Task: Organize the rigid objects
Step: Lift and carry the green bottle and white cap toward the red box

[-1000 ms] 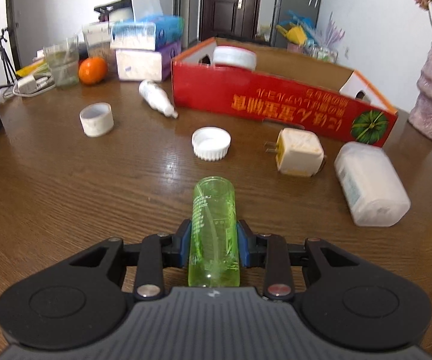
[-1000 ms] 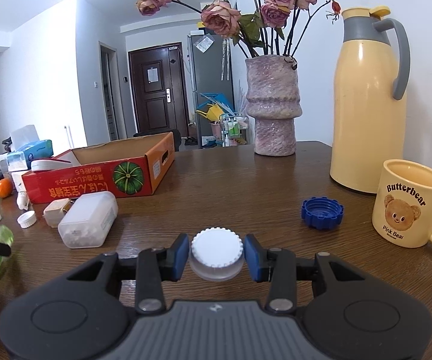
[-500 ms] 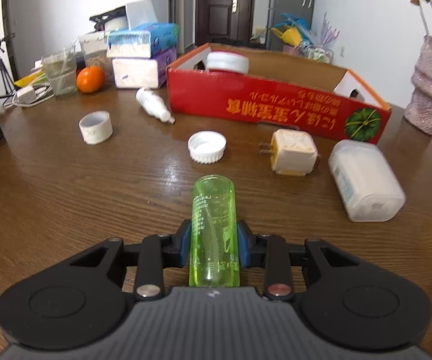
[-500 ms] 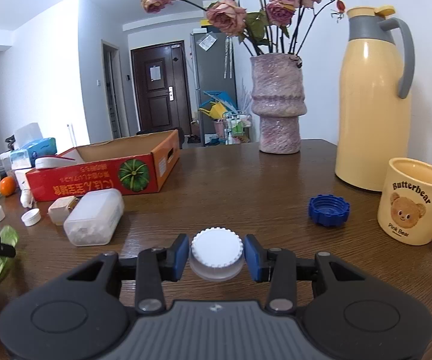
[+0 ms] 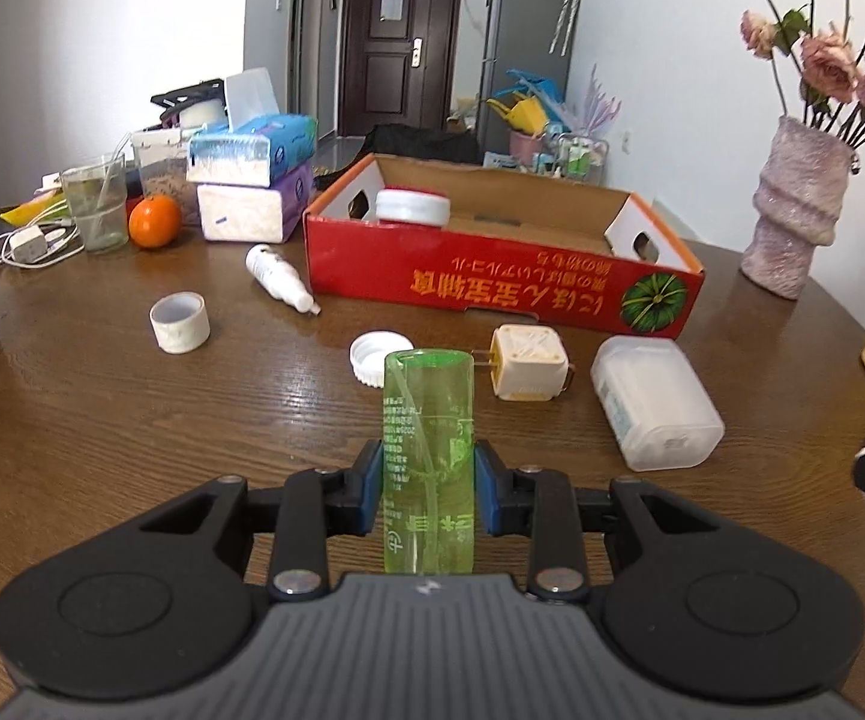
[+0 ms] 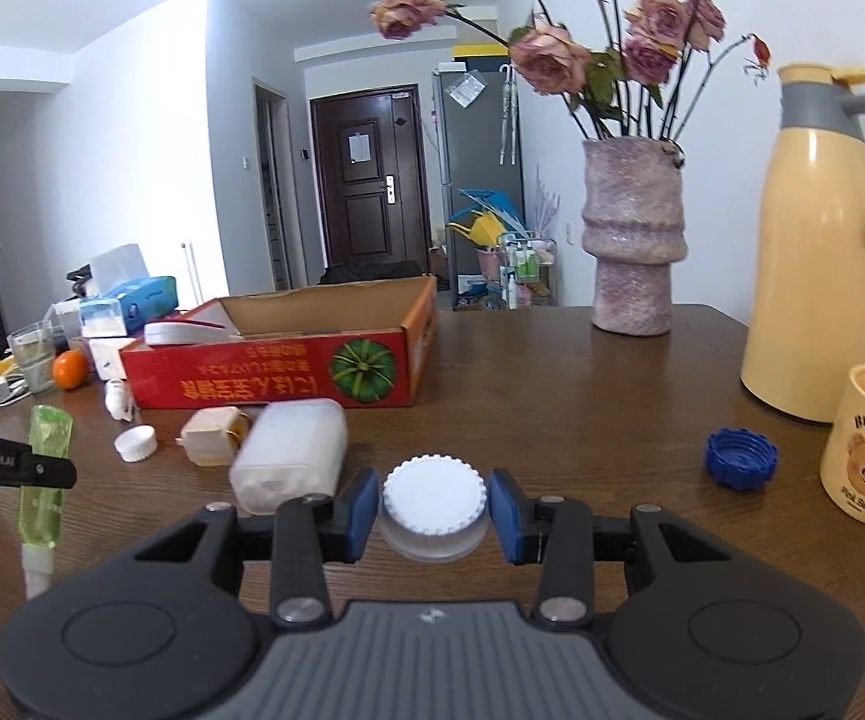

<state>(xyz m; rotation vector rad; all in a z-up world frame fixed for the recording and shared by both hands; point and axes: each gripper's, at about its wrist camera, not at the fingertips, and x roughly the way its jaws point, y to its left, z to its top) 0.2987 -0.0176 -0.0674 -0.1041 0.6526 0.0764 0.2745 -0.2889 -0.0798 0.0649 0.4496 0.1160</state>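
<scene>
L gripper [image 5: 429, 480]: my pads stay clamped on green bottle [image 5: 429, 456], clear plastic cylinder; vs 1 s ago it's raised, its far end now hiding part of the ribbed white cap [image 5: 375, 354] ahead. Bottle's near end cut off behind gripper body. R gripper [image 6: 432, 510]: still clamped on white lidded jar [image 6: 432, 507], knurled rim; jar base hard to make out. Red cardboard box [image 5: 492, 276] farther ahead, looks closer than before. Beige plug cube [image 5: 528, 363] and frosted tub [image 5: 654, 402] ahead-right of L gripper. Wood-grain table [image 5: 132, 420].
</scene>
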